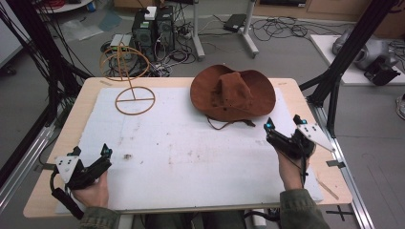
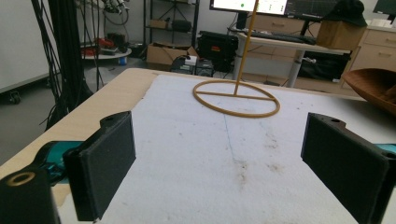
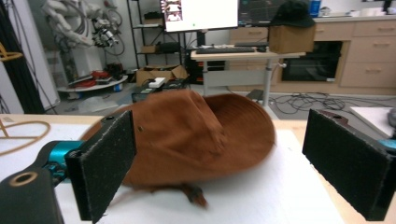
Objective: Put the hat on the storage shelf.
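Facing brown hat (image 3: 187,140), right hand-held gripper (image 1: 285,125) (agape)

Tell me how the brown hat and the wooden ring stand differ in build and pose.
The brown hat is solid, soft and floppy, lying low with its crown dented; the wooden ring stand is a thin open frame, rigid, with an upright rod carrying a tilted ring. The hat is dark brown, the stand pale tan. Both rest on the white mat.

Soft, even indoor light casts only faint shadows on the white mat (image 1: 191,143), though the brown hat (image 3: 187,140) is motion-blurred in the right gripper view.
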`<action>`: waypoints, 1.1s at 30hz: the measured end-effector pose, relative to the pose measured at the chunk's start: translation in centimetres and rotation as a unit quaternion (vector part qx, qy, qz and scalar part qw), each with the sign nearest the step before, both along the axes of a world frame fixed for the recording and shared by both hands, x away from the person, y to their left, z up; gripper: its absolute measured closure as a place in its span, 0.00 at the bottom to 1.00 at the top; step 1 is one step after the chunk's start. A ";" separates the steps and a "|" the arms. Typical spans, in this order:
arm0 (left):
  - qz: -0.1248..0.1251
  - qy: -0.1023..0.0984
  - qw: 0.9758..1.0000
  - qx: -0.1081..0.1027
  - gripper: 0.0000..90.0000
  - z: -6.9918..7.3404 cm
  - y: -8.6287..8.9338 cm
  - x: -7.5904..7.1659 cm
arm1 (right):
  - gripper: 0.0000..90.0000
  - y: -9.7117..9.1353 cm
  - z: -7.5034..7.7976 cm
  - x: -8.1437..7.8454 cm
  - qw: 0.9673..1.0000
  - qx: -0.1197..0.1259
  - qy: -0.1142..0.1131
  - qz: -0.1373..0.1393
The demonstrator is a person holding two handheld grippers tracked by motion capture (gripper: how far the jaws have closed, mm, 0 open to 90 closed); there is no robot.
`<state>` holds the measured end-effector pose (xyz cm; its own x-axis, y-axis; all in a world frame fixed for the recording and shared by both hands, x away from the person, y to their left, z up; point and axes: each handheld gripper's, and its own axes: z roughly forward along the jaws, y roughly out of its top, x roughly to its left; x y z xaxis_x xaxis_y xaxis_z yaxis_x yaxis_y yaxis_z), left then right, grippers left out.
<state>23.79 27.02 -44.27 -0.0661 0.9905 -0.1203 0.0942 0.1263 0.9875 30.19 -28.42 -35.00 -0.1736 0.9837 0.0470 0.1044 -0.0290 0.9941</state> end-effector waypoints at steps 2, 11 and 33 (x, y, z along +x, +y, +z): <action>-0.002 0.000 1.000 0.000 0.11 0.0 -0.1 0.1 | 0.10 1.1 1.2 1.1 1.000 -0.012 0.001 0.006; -0.003 -0.001 1.000 -0.006 0.11 -0.1 0.1 0.2 | 0.10 6.3 3.6 5.1 0.998 -0.054 0.019 0.021; -0.019 0.002 1.000 -0.005 0.12 -0.2 -0.3 0.9 | 0.10 14.1 -0.5 15.6 0.973 -0.071 0.211 -0.064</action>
